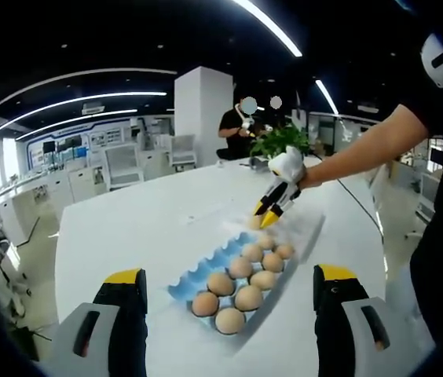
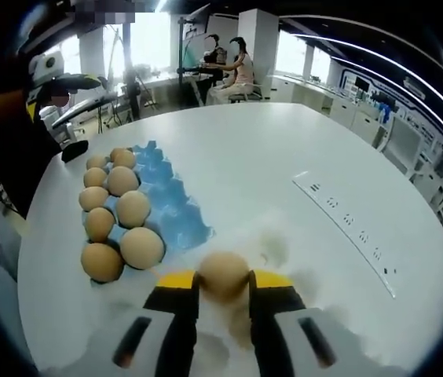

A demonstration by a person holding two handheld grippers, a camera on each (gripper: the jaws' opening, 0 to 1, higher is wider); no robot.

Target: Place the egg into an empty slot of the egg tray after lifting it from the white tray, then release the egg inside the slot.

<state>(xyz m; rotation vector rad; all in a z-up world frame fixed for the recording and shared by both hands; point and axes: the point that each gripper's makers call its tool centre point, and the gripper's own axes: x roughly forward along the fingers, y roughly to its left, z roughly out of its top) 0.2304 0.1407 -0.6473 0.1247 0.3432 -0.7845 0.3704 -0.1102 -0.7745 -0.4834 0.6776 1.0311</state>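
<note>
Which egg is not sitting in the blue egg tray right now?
The egg clamped between the right gripper jaws. Every other egg rests in a slot of the blue egg tray; this one is held beside that tray's end.

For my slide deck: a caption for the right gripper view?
Right tool grips an egg beside the blue egg tray.

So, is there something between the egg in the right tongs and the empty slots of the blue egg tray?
Nothing visible. The right tongs hold the egg, and only bare table separates it from the egg tray.
</note>
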